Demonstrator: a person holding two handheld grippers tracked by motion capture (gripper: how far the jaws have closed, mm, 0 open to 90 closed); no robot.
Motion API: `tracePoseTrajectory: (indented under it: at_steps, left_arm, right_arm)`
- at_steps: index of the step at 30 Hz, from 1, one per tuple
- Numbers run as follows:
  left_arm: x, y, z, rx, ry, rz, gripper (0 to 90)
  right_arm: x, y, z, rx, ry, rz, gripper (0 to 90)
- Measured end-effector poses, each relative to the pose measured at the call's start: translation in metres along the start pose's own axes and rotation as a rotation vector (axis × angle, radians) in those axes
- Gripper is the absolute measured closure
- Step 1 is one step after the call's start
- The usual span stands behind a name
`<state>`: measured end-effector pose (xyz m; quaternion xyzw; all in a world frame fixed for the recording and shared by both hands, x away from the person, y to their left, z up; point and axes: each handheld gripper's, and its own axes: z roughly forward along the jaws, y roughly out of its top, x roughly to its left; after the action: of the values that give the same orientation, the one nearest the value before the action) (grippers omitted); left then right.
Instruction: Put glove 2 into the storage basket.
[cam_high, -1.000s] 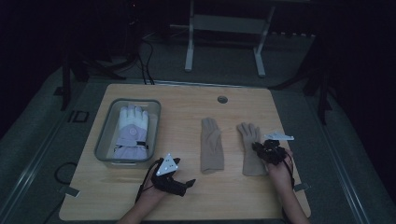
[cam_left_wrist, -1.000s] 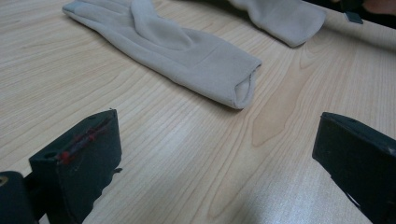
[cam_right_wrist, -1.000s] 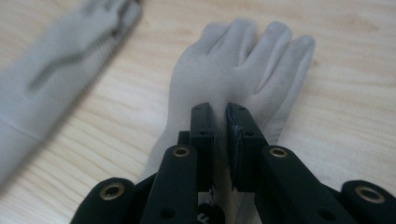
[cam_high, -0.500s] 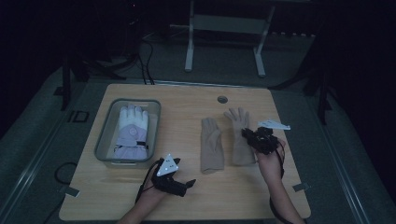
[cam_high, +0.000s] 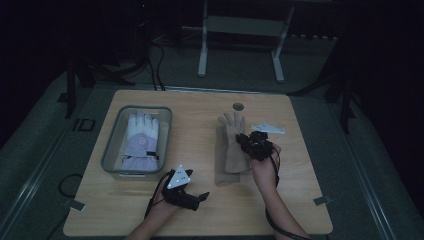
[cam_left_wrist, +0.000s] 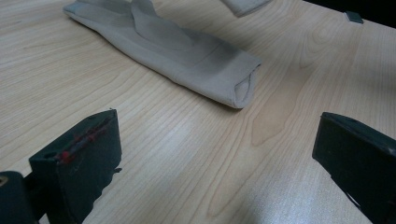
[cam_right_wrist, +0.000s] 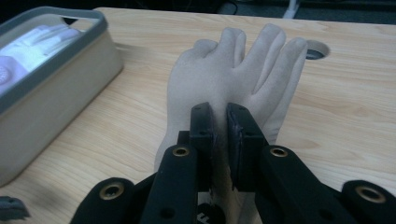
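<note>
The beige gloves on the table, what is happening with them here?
A person works with two hand-held grippers. The right gripper is shut on one beige glove and holds it over the second beige glove lying flat. The left gripper rests open near the table's front edge. A white glove lies in the grey bin.

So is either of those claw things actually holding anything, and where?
Yes: the right gripper is shut on a beige glove, pinching it around the palm, below the fingers. The left gripper is open and holds nothing.

Grey bin (cam_high: 111, 150) holding 1 white and lilac ski glove (cam_high: 140, 139), wooden table (cam_high: 195, 200), round grommet (cam_high: 238, 106)
</note>
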<state>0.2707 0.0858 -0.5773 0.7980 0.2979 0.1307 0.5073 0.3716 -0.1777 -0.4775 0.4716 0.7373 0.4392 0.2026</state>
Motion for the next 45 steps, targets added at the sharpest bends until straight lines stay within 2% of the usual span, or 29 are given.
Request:
tracePoseTrajectory:
  at_steps: [4, 8, 10, 15, 17, 19, 25, 28, 30, 33, 36, 40, 42, 44, 45]
  left_arm:
    - [0.000, 0.000, 0.000, -0.001, 0.000, 0.003, 1.6]
    - [-0.001, 0.000, 0.000, 0.002, 0.001, 0.005, 1.6]
    - [-0.001, 0.000, 0.000, 0.003, -0.002, 0.002, 1.6]
    - [0.000, 0.000, 0.001, 0.006, -0.003, 0.003, 1.6]
    - [-0.001, 0.000, 0.001, 0.006, -0.002, 0.004, 1.6]
    - [-0.001, 0.000, 0.001, 0.006, -0.003, 0.004, 1.6]
    - [-0.001, 0.000, 0.001, 0.010, -0.003, 0.010, 1.6]
    - [-0.001, 0.000, 0.001, 0.012, -0.004, 0.009, 1.6]
    - [-0.001, 0.001, 0.001, 0.016, -0.002, 0.007, 1.6]
    - [-0.001, 0.001, 0.001, 0.016, 0.003, 0.004, 1.6]
    - [-0.001, 0.001, 0.001, 0.016, 0.006, 0.008, 1.6]
    - [-0.002, 0.001, 0.001, 0.005, 0.024, 0.008, 1.6]
    - [-0.002, 0.001, 0.001, 0.002, 0.051, 0.010, 1.6]
    - [0.000, 0.003, 0.001, -0.005, 0.060, -0.016, 1.6]
    - [0.000, 0.003, 0.001, -0.005, 0.060, -0.016, 1.6]
  right_arm:
    - [0.011, -0.005, 0.009, 0.015, 0.007, 0.005, 81.4]
    - [0.015, -0.013, 0.018, 0.039, 0.006, 0.013, 81.3]
    - [0.014, -0.017, 0.022, 0.052, -0.008, 0.010, 81.3]
    - [0.007, -0.026, 0.033, 0.082, -0.017, 0.037, 80.7]
    - [0.005, -0.031, 0.036, 0.102, -0.016, 0.049, 80.6]
    - [0.004, -0.035, 0.039, 0.116, 0.009, 0.072, 80.1]
    - [0.005, -0.042, 0.046, 0.141, 0.006, 0.068, 78.2]
    - [0.003, -0.048, 0.051, 0.164, 0.014, 0.069, 72.6]
    - [0.003, -0.050, 0.054, 0.184, 0.031, 0.057, 63.1]
    - [0.004, -0.053, 0.057, 0.200, 0.027, 0.028, 62.1]
    - [0.005, -0.054, 0.057, 0.198, 0.017, 0.019, 61.6]
    - [0.005, -0.051, 0.051, 0.183, 0.049, 0.008, 51.0]
    - [0.003, -0.047, 0.046, 0.168, 0.070, -0.002, 44.9]
    - [-0.001, -0.043, 0.041, 0.154, 0.058, -0.014, 39.3]
    - [-0.001, -0.043, 0.041, 0.154, 0.058, -0.014, 39.3]
